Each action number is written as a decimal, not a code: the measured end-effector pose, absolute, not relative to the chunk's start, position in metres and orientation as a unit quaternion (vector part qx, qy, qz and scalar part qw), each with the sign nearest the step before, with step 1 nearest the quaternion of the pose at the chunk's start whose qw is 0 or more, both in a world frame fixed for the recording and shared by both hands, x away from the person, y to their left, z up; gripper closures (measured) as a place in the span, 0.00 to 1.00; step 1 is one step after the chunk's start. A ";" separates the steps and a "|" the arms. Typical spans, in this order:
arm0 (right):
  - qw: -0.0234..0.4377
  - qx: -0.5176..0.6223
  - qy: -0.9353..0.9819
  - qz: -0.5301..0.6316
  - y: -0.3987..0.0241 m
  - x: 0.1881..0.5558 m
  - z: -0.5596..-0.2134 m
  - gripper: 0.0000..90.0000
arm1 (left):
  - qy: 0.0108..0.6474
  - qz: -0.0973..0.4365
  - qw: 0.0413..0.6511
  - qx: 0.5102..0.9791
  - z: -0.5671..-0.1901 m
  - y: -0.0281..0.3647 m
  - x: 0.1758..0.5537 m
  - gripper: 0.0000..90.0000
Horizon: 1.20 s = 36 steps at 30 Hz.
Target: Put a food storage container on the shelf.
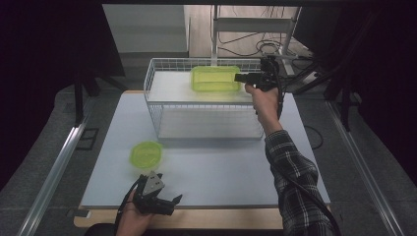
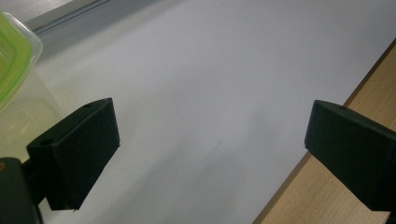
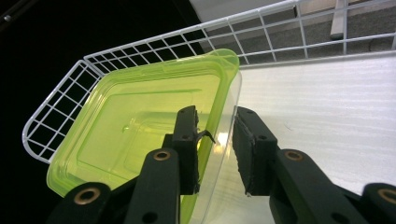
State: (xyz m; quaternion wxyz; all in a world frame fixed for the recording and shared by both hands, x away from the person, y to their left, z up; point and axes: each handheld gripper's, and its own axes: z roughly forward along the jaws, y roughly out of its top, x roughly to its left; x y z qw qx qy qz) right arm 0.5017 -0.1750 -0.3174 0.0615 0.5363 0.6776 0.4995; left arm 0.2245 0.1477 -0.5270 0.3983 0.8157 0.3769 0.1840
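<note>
While the right gripper (image 3: 215, 149) holds its jaws a narrow gap apart astride the near wall of the rectangular green container (image 1: 215, 78), the step in hand looks like setting that container on the top tier of the white wire rack (image 1: 162, 105), or letting it go there. One jaw sits inside the container and the other outside, and whether they press the clear wall or have just eased off it I cannot tell. To do this well, the container should sit flat on the tier before the jaws spread, and the gripper should then draw straight back toward the rack's right end without catching the rim. The left gripper (image 1: 169, 201) rests well in front of the rack at the table's (image 1: 221, 172) near edge, jaws wide apart and holding nothing. A round green container (image 1: 145, 154) stands in front of the rack's left end.

Count: 2 green containers, 1 rack with 2 tiers, 2 grippers.
</note>
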 end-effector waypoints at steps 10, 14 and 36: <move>0.088 0.524 0.700 0.478 -0.172 0.503 -0.315 0.65 | 0.377 0.183 0.399 0.816 -0.527 0.148 0.224 0.03; 0.100 0.510 0.710 0.475 -0.172 0.499 -0.312 0.58 | 0.382 0.182 0.400 0.813 -0.526 0.149 0.225 0.03; 0.111 0.439 0.750 0.482 -0.181 0.461 -0.307 0.28 | 0.390 0.183 0.416 0.801 -0.526 0.151 0.225 0.03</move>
